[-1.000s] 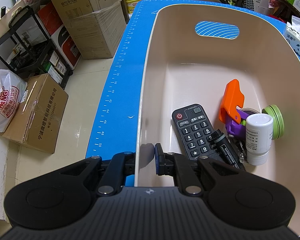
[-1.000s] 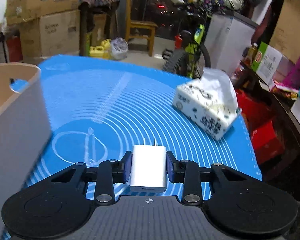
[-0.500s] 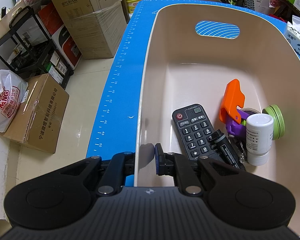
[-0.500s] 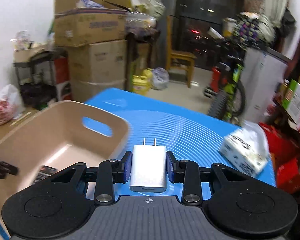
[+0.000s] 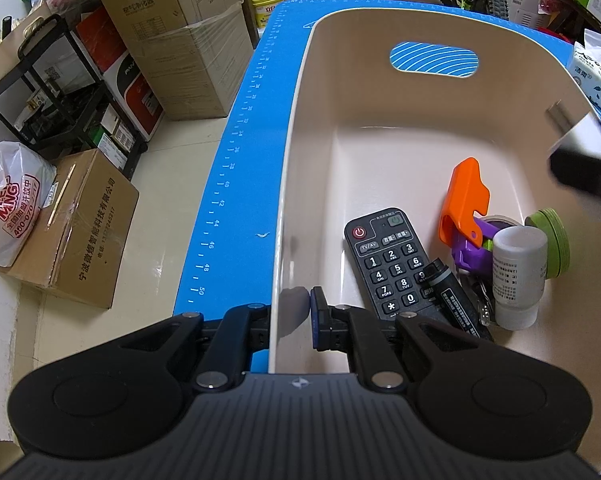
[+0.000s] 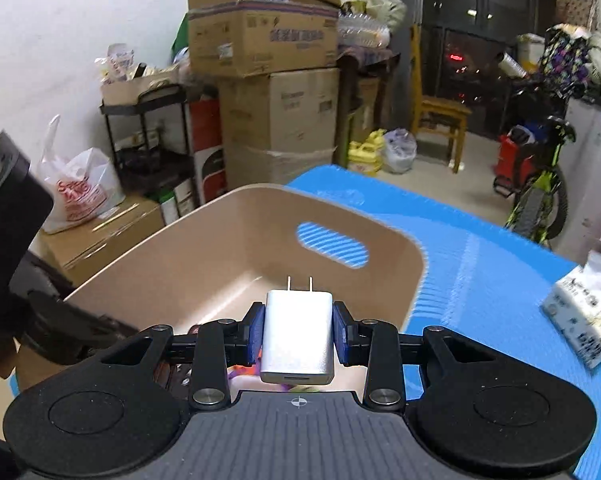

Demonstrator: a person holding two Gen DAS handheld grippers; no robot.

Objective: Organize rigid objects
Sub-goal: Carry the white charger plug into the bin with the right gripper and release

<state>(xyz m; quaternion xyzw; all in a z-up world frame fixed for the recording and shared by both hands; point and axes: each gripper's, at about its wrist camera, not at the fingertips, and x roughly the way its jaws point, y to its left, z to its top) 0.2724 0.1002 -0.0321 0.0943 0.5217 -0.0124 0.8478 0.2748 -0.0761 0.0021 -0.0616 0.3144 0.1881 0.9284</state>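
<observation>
a beige bin [image 5: 428,128] with a handle slot in its far wall stood on the blue mat [image 5: 240,168] covering the counter. in its near right corner lay a black remote [image 5: 384,256], a dark marker [image 5: 452,300] resting over the remote's lower edge, an orange clip [image 5: 462,204], a purple piece [image 5: 470,246], a white bottle [image 5: 518,272] and a green lid [image 5: 552,240], all crowded together. the left tongs [image 5: 290,322] were clamped on the bin's near left wall, one finger outside and one inside. the right tongs [image 6: 298,334] were closed on a white charger [image 6: 298,338], a smooth rounded block with two metal prongs pointing forward, held above the bin's near right side. a tissue pack [image 6: 584,316] lay on the mat to the right.
</observation>
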